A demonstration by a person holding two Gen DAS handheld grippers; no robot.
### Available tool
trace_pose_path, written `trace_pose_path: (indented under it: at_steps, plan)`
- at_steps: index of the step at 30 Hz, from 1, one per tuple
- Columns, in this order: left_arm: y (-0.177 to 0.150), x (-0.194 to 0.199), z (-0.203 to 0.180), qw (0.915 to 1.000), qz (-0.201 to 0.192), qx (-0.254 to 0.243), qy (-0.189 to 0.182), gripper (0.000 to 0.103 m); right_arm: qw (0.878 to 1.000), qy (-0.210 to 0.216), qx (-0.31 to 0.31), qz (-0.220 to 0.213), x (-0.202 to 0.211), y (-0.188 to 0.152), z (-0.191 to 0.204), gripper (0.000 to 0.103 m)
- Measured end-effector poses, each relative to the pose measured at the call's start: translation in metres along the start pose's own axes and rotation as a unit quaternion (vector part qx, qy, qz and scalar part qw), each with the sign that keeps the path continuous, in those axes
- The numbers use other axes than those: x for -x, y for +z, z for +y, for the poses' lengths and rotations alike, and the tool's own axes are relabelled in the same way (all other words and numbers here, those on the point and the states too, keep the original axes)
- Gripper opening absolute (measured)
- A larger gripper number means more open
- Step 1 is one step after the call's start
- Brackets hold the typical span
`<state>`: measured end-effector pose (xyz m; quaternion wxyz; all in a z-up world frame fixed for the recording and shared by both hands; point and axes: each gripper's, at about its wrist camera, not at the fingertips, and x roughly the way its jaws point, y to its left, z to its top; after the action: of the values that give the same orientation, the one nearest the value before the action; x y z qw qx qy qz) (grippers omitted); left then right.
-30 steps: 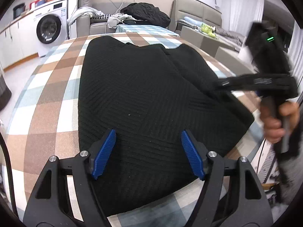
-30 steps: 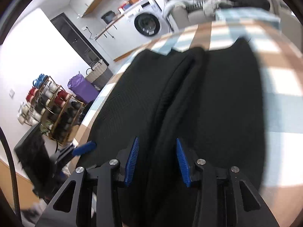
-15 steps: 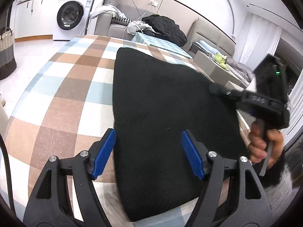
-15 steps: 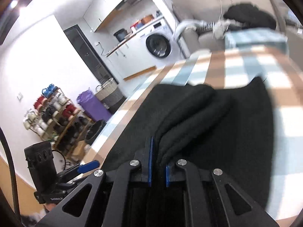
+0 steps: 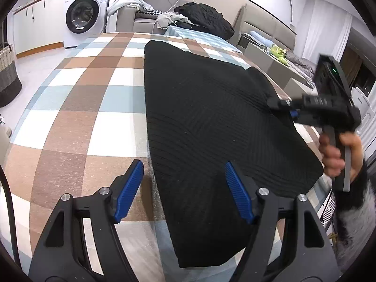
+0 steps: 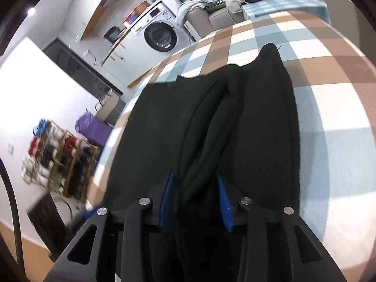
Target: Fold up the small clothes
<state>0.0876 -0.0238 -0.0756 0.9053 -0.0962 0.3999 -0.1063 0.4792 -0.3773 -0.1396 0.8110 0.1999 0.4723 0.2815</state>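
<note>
A black ribbed knit garment lies flat on the checked tablecloth. My left gripper is open and empty, above the garment's near left edge. My right gripper is open, its blue pads on either side of a raised fold of the garment. It also shows in the left wrist view at the garment's right edge, held by a hand.
A washing machine and a sofa with piled clothes stand beyond the table. A basket sits on the floor at the left. A shoe rack stands beside the table in the right wrist view.
My right gripper was shut on the fold half a second ago and has opened, with the fold lowered onto the garment. My left gripper has shifted left toward the garment's edge.
</note>
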Motion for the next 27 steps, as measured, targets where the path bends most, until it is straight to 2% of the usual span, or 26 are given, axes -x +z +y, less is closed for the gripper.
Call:
trace_pose_path:
  at_steps: [5,7,8,9,11,12,13,14,15,16,19,20,21,27]
  plan:
    - [0.001,0.0,0.001,1.0,0.001,0.003,-0.002,0.069,0.998,0.002,-0.06,-0.006,-0.022,0.042,-0.013,0.038]
    - [0.001,0.0,0.003,1.0,0.002,0.005,-0.003,0.069,0.998,-0.021,-0.059,-0.016,-0.031,0.055,-0.013,0.036]
    - [0.001,-0.001,0.004,1.0,0.002,0.006,-0.004,0.069,0.998,-0.034,-0.042,-0.021,-0.033,0.061,-0.008,0.022]
    - [0.001,0.0,0.006,1.0,0.001,0.007,-0.003,0.07,0.998,-0.044,-0.009,-0.033,-0.03,0.064,0.002,0.015]
    - [0.001,0.001,0.008,1.0,0.0,0.009,-0.002,0.069,0.995,-0.042,0.061,-0.071,-0.016,0.061,0.025,0.013]
    - [0.002,0.001,0.009,0.9999,-0.001,0.011,-0.002,0.07,0.99,-0.068,0.089,-0.082,-0.012,0.061,0.034,0.013]
    - [0.002,0.001,0.01,0.9999,-0.001,0.013,-0.003,0.07,0.986,-0.113,0.092,-0.079,-0.014,0.062,0.034,0.013]
    - [0.002,0.0,0.011,0.9999,0.0,0.014,-0.002,0.07,0.985,-0.139,0.081,-0.066,-0.019,0.065,0.028,0.014]
    - [0.003,-0.001,0.012,0.9999,0.001,0.016,-0.001,0.069,0.987,-0.144,0.06,-0.043,-0.025,0.067,0.017,0.014]
    - [0.003,-0.001,0.013,0.9998,0.003,0.019,0.0,0.069,0.99,-0.132,0.035,-0.022,-0.029,0.067,0.006,0.015]
    - [0.002,0.001,0.015,0.9998,0.0,0.02,0.0,0.069,0.997,-0.074,0.013,-0.011,-0.015,0.053,-0.013,0.024]
    - [0.003,0.001,0.015,0.9998,0.0,0.019,0.0,0.07,0.998,-0.064,0.015,-0.009,-0.01,0.045,-0.014,0.032]
    - [0.003,0.001,0.014,0.9998,0.0,0.019,0.0,0.07,0.999,-0.051,0.015,-0.002,-0.001,0.032,-0.016,0.036]
    - [0.001,-0.005,0.01,0.9999,0.006,0.008,0.0,0.07,0.999,-0.002,0.038,0.008,0.027,-0.045,0.008,0.04]
